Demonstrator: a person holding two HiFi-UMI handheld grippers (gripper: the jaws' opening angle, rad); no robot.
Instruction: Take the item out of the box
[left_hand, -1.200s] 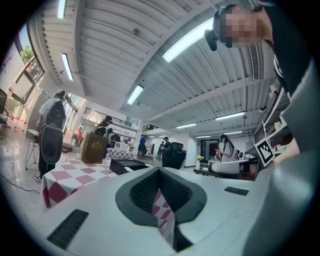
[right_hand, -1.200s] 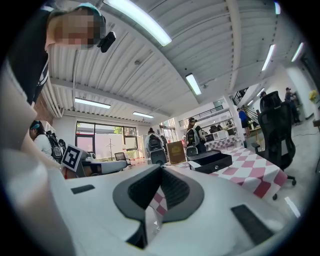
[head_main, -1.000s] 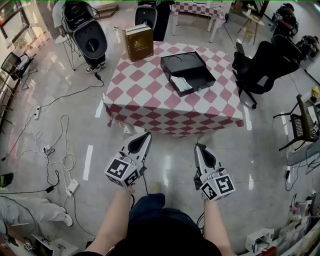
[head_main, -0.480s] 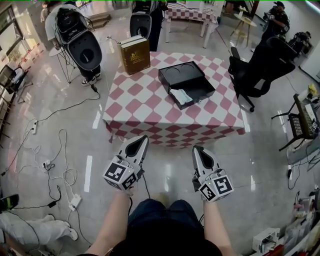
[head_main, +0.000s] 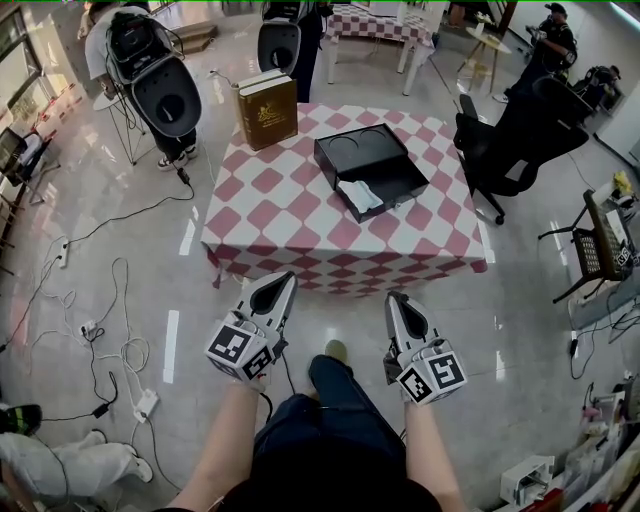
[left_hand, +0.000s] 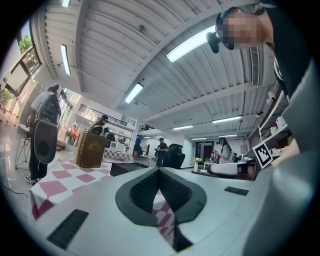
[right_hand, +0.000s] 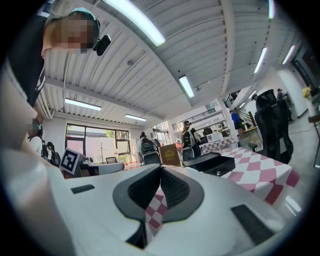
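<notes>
Facing the checkered table (head_main: 270, 220), left gripper (head_main: 285, 278) and right gripper (head_main: 397, 298) are sitting closed, empty; white item (head_main: 360, 195) is lying in the black box (head_main: 372, 150), likely getting shoved if jaws arrive unopened.

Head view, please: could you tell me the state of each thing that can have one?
black box: open, resting on the checked table.
white item: lying inside the black box, not yet taken out.
brown book: closed, standing upright.
left tongs: shut, empty, short of the table.
right tongs: shut, empty, short of the table.
</notes>
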